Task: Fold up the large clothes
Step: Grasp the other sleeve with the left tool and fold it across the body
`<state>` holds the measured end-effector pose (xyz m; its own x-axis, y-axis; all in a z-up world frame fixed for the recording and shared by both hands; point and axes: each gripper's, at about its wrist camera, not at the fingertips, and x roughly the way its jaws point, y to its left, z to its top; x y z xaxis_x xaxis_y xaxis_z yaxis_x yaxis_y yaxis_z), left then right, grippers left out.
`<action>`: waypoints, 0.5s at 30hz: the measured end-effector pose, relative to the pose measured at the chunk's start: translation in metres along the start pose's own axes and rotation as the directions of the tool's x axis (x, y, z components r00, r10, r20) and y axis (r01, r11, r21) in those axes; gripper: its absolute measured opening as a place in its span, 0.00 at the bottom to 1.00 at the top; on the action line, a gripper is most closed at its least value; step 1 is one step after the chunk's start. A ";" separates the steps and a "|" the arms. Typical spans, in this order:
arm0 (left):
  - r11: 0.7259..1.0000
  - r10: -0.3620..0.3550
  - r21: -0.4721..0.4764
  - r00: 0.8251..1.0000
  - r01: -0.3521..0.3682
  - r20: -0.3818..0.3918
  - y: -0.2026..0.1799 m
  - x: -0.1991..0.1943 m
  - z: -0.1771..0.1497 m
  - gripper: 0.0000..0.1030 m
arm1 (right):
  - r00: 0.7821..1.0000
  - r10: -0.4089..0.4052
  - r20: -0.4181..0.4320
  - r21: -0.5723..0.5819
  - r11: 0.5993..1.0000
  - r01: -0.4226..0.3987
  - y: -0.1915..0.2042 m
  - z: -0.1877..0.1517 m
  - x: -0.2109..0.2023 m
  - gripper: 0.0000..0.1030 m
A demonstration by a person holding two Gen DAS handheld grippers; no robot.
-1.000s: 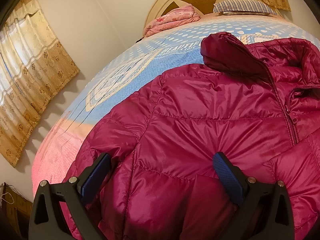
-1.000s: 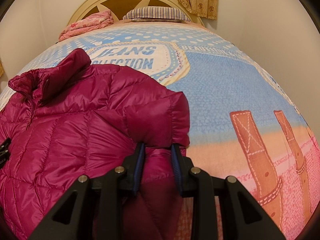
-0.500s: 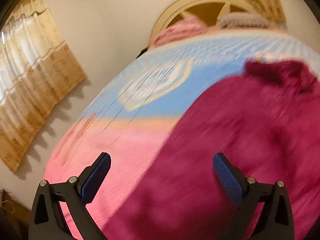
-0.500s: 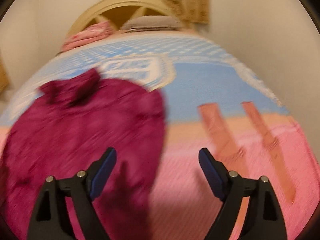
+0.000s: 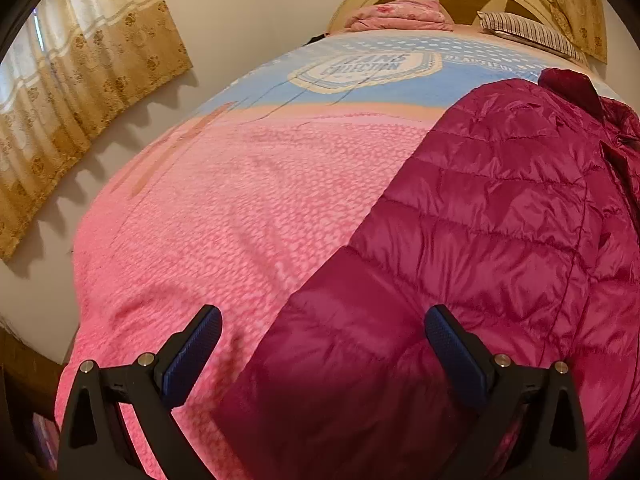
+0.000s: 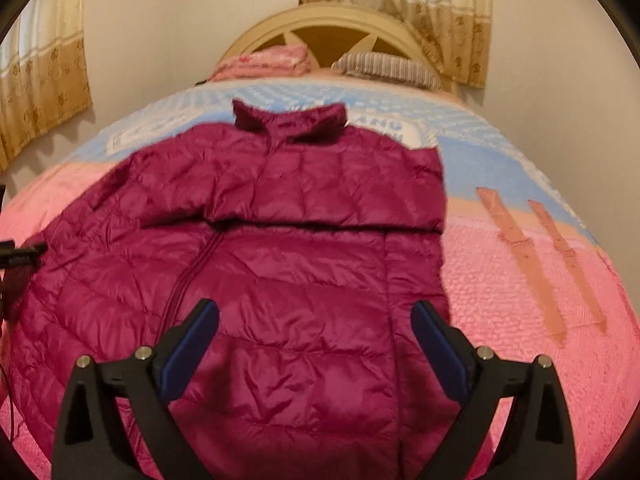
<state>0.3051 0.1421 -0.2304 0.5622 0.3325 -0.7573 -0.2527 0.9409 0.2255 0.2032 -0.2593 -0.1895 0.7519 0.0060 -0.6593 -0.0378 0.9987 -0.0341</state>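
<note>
A magenta quilted puffer jacket (image 6: 304,264) lies flat on the bed, collar (image 6: 288,120) towards the headboard, zip closed. One sleeve (image 6: 320,208) is folded across its chest. My right gripper (image 6: 314,309) hovers above the jacket's lower half; its jaws are opening wide and nothing is pressed between them. In the left wrist view the jacket (image 5: 500,240) fills the right side. My left gripper (image 5: 323,316) stands open over the jacket's left edge, holding nothing. A black part of the left gripper (image 6: 20,254) shows at the right wrist view's left edge.
The bed cover (image 5: 240,220) is pink near me and blue farther up. A folded pink blanket (image 6: 272,60) and a striped pillow (image 6: 384,66) lie by the cream headboard (image 6: 332,28). Curtains (image 5: 80,80) hang on the wall left of the bed.
My right gripper let go of the jacket fold it was shut on and opened wide. Both grippers drew back towards the foot of the bed; the left one also shifted left, off the jacket's middle.
</note>
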 end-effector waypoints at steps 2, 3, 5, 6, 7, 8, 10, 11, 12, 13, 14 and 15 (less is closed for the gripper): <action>0.999 0.003 -0.036 1.000 -0.003 -0.004 0.007 -0.005 -0.008 0.99 | 0.999 -0.033 0.014 -0.002 0.999 0.033 -0.003 0.001 -0.007 0.96; 0.999 0.004 -0.050 1.000 -0.004 0.001 0.009 -0.012 -0.014 0.99 | 0.999 -0.042 0.015 -0.003 0.999 0.042 -0.005 0.001 -0.009 0.96; 0.997 0.010 -0.070 1.000 -0.010 0.001 0.018 -0.014 -0.020 0.99 | 0.999 -0.051 0.017 0.003 0.999 0.051 -0.009 -0.001 -0.014 0.96; 0.997 -0.019 -0.071 1.000 0.018 -0.003 0.021 -0.014 -0.028 0.99 | 0.999 -0.051 0.016 0.008 0.999 0.051 -0.009 -0.003 -0.016 0.96; 0.997 -0.046 -0.063 0.999 0.045 -0.011 0.021 -0.012 -0.032 0.99 | 0.999 -0.053 0.013 0.013 0.999 0.053 -0.010 -0.004 -0.015 0.96; 0.996 -0.067 -0.053 0.998 0.066 -0.019 0.018 -0.009 -0.035 0.99 | 0.998 -0.057 0.009 0.017 0.998 0.057 -0.009 -0.004 -0.013 0.96; 0.992 -0.105 -0.066 0.994 0.104 -0.013 0.018 -0.008 -0.035 0.83 | 0.998 -0.056 -0.003 0.019 0.998 0.056 -0.007 -0.004 -0.009 0.96; 0.987 -0.147 -0.074 0.989 0.145 -0.015 0.018 -0.009 -0.034 0.73 | 0.999 -0.054 -0.006 0.018 0.998 0.054 -0.005 -0.005 -0.009 0.96; 0.984 -0.163 -0.075 0.986 0.162 -0.015 0.018 -0.011 -0.033 0.57 | 0.999 -0.053 -0.006 0.016 0.998 0.053 -0.003 -0.005 -0.009 0.96; 0.985 -0.164 -0.062 0.986 0.162 -0.013 0.015 -0.013 -0.031 0.44 | 0.999 -0.050 -0.001 0.012 0.999 0.050 0.000 -0.004 -0.010 0.96; 0.985 -0.169 -0.042 0.986 0.168 -0.010 0.012 -0.016 -0.029 0.36 | 0.999 -0.047 0.004 0.009 0.999 0.046 0.001 -0.004 -0.011 0.96; 0.984 -0.174 -0.034 0.985 0.173 -0.009 0.010 -0.019 -0.027 0.28 | 0.999 -0.042 0.008 0.005 0.999 0.042 0.002 -0.003 -0.012 0.96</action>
<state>0.2711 0.1440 -0.2304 0.5908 0.1633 -0.7901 -0.1782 0.9815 0.0697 0.1923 -0.2571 -0.1836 0.7581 -0.0354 -0.6512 -0.0034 0.9983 -0.0582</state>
